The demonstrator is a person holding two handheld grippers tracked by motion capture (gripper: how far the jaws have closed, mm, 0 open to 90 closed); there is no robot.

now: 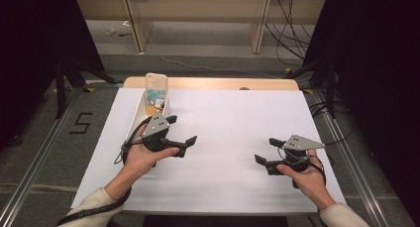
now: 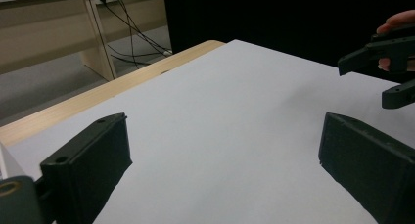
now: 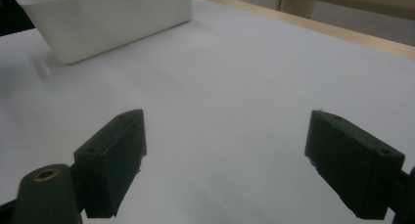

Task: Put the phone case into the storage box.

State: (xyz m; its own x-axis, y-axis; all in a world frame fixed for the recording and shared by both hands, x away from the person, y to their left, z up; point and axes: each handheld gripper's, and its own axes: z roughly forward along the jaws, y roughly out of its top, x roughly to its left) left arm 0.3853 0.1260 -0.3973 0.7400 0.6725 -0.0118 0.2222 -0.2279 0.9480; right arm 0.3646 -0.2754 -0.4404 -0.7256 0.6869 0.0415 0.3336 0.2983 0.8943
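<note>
Two hand-held grippers hover above a white-covered table (image 1: 223, 182), each with its jaws spread wide and nothing between them. The left gripper (image 1: 184, 133) sits just right of a white tub (image 1: 136, 122) at the table's far left; the right gripper (image 1: 267, 150) hangs well apart, toward the near right. A phone-like object (image 1: 156, 83) stands upright at the tub's far end, above what may be small packets, too small to identify.

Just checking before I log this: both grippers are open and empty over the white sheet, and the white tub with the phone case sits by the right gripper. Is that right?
One slip: the white tub with the phone case sits by the left gripper, not the right gripper, as the high view shows. Both are open and empty over the white sheet.
</note>
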